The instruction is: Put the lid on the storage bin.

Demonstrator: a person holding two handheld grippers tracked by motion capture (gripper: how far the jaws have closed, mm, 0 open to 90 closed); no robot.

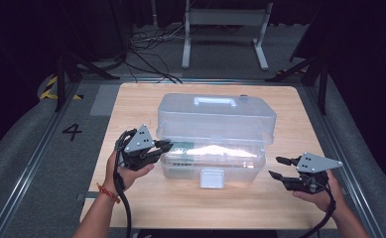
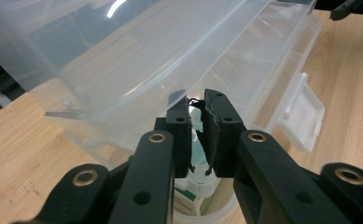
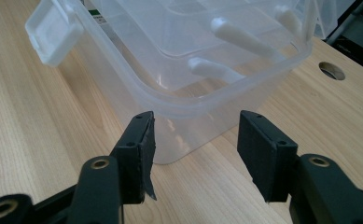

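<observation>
clear plastic box (image 1: 213, 148): left tongs (image 2: 197, 109) pinched on its lid edge (image 2: 137, 93), right tongs (image 3: 195, 140) parted, empty beside it.

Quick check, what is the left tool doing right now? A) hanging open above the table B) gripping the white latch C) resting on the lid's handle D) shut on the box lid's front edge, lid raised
D: the left tool has its jaws pinched on the clear lid edge, holding it lifted off the box.
</observation>
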